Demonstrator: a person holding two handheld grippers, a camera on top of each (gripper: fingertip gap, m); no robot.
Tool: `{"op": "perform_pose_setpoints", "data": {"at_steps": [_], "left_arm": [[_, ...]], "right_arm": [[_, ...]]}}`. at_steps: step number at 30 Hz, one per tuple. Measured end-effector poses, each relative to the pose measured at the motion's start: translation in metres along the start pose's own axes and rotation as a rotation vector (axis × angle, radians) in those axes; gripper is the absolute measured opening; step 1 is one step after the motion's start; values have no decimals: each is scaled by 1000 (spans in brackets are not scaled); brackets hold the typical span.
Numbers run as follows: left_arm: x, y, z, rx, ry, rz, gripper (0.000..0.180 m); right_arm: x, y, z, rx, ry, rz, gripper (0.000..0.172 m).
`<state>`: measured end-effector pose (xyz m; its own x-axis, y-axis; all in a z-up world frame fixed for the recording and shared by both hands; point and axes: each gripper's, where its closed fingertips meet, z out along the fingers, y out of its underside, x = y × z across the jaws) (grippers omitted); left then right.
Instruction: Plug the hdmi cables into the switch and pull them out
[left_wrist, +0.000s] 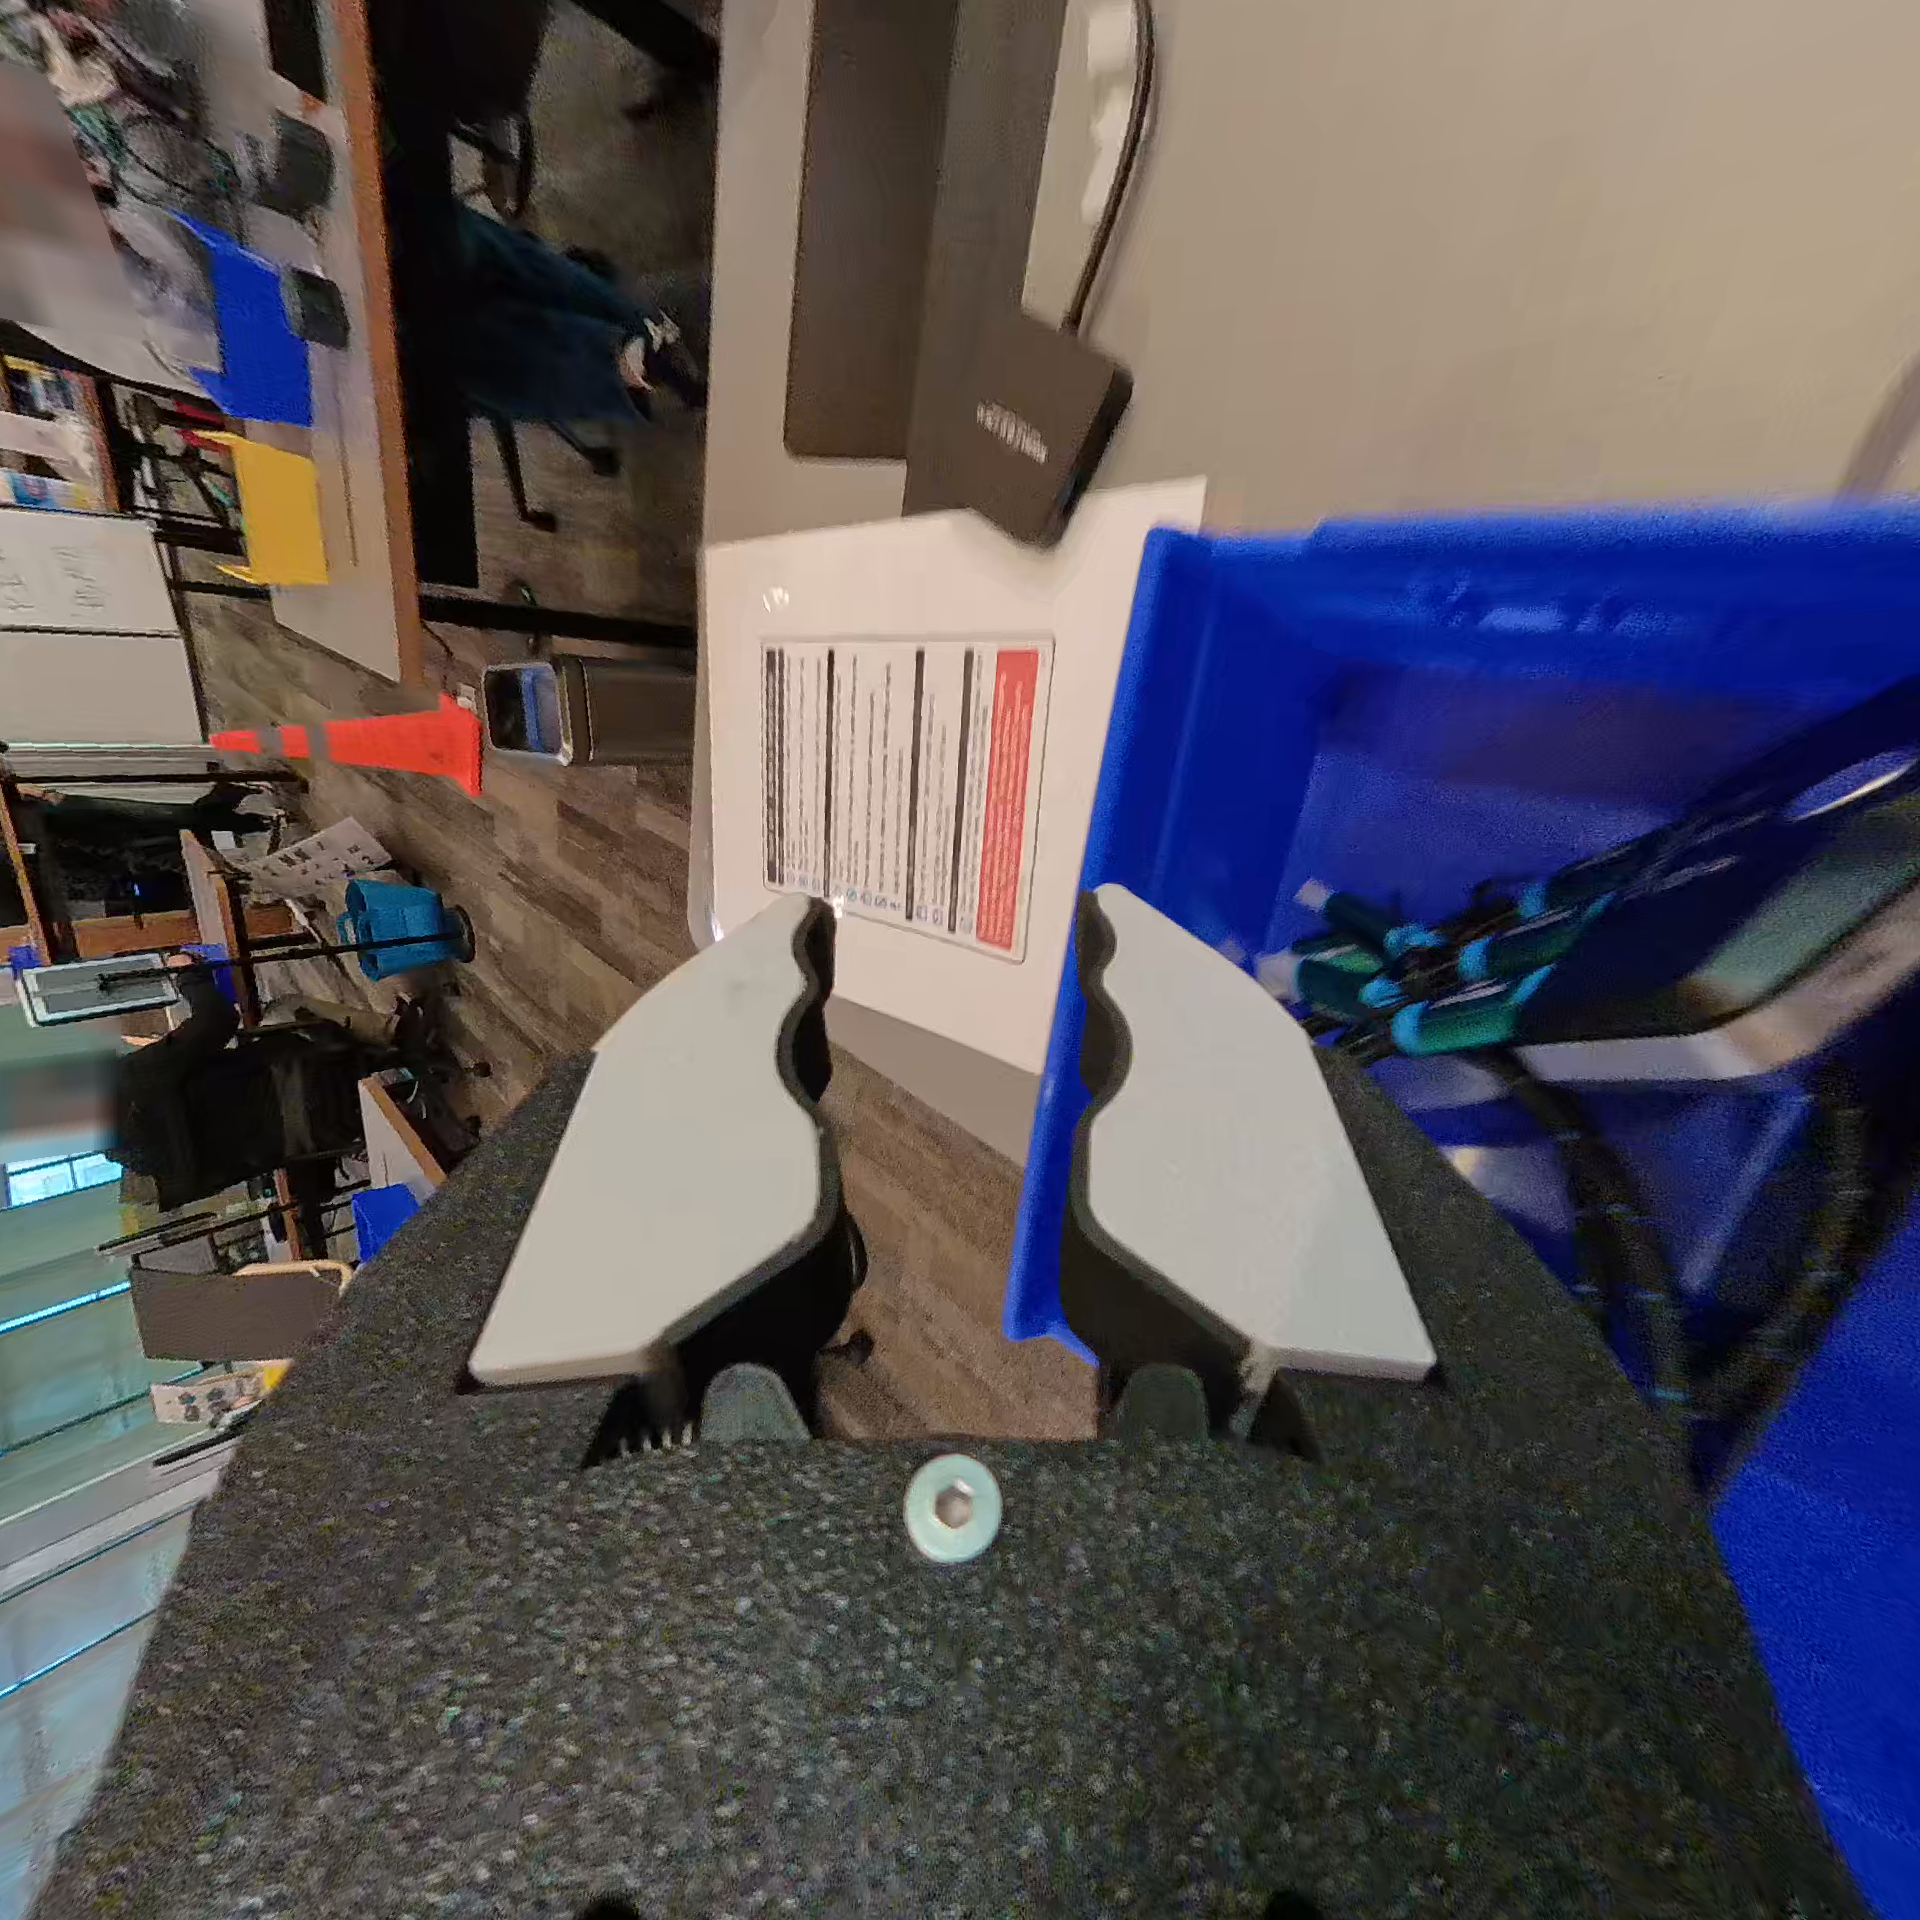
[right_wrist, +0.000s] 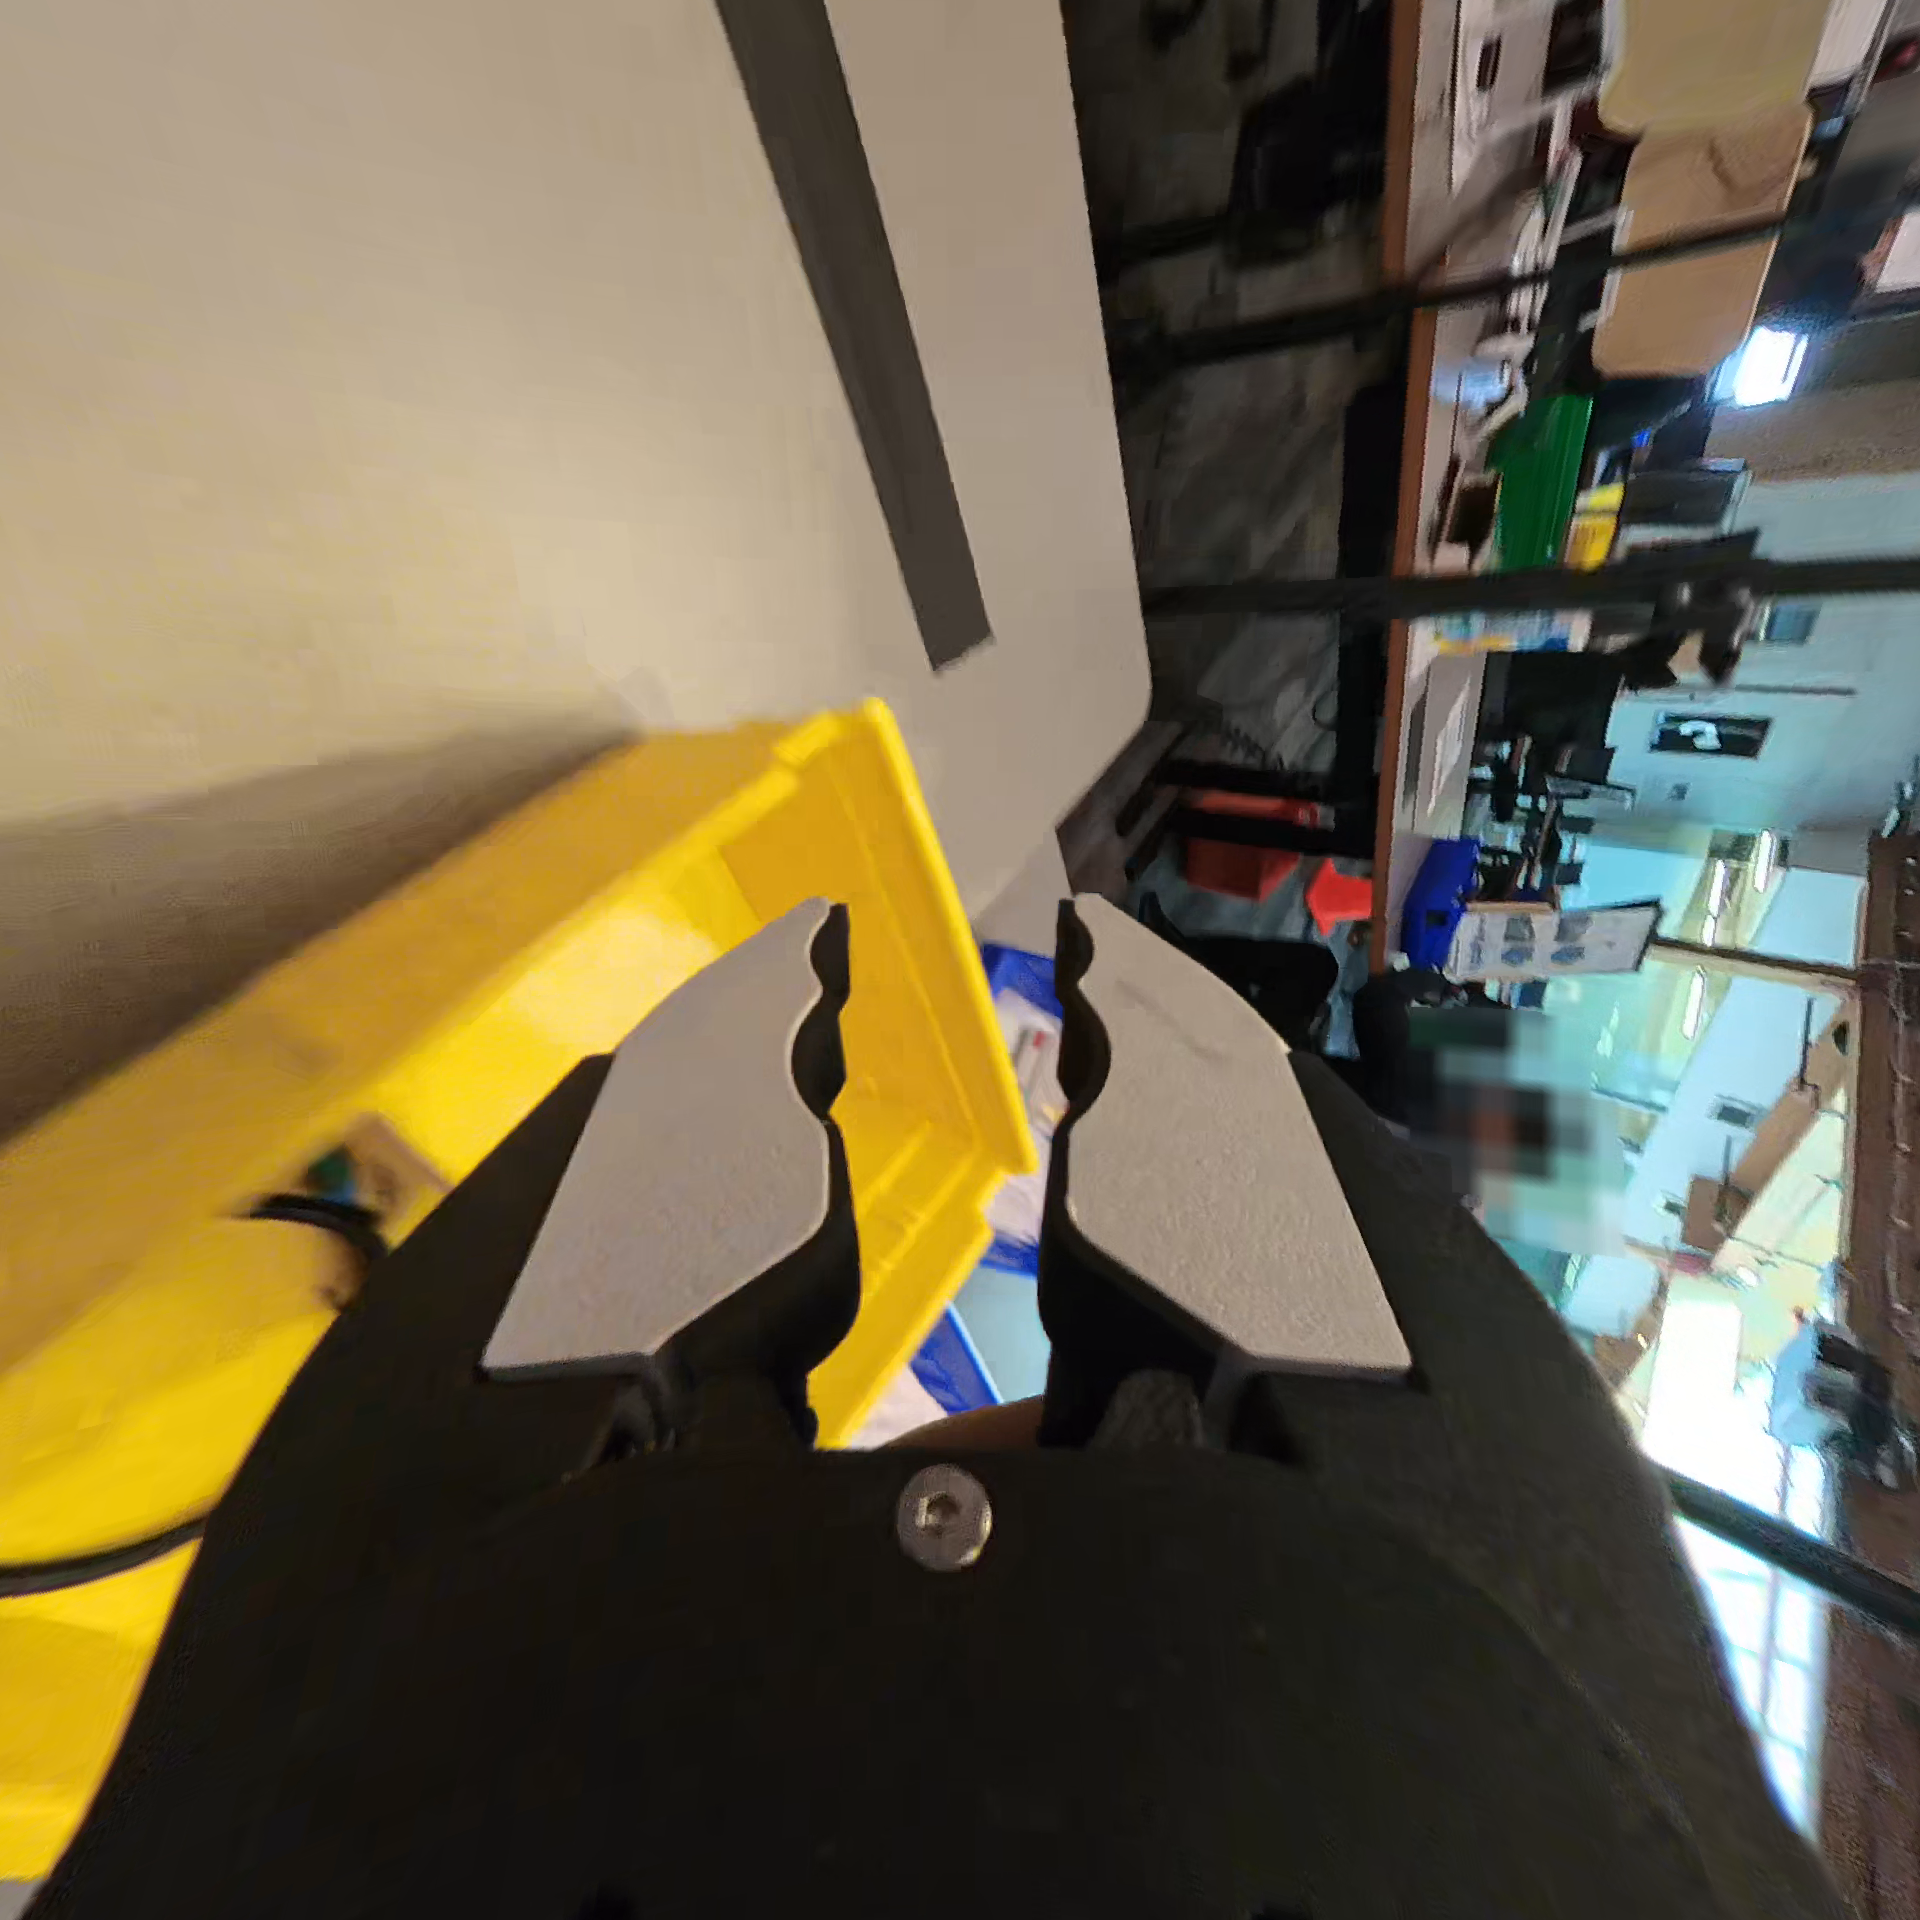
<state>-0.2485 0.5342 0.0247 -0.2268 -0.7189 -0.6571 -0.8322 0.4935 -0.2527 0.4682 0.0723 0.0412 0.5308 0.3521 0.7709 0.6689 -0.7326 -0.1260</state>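
The left gripper (left_wrist: 954, 914) hangs with fingers spread and empty, just beside the rim of the blue plastic bin (left_wrist: 1455, 665), which lies to their right. The right gripper (right_wrist: 951, 914) is likewise spread and empty; the yellow plastic bin (right_wrist: 582, 935) lies left, its rim showing between them.

Both wrist views are rolled sideways: the left looks close along the blue bin (left_wrist: 1455, 727), the right along the yellow bin (right_wrist: 520, 987); both show the desk (left_wrist: 1455, 260).

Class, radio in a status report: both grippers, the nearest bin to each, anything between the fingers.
Left gripper open, nothing held, beside blue bin wall. Right gripper open, nothing gripped, yellow bin rim behind its gap. Blue bin holds blue-handled tools.
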Motion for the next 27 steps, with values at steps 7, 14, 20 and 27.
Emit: {"op": "perform_pose_setpoints", "data": {"at_steps": [7,14,20,27], "left_arm": [[46,-46,-45,105,75,-157,54],[90,-23,-59,-30,90,-49,66],[96,1,-43,-230,159,156,66],[114,13,-5,-380,332,366,52]], "right_arm": [[-154,-137,-51,307,-128,-32,40],[-233,-185,-41,495,-214,86,40],[-253,-182,-28,546,-251,124,29],[-251,-185,-31,611,-285,204,24]]}}
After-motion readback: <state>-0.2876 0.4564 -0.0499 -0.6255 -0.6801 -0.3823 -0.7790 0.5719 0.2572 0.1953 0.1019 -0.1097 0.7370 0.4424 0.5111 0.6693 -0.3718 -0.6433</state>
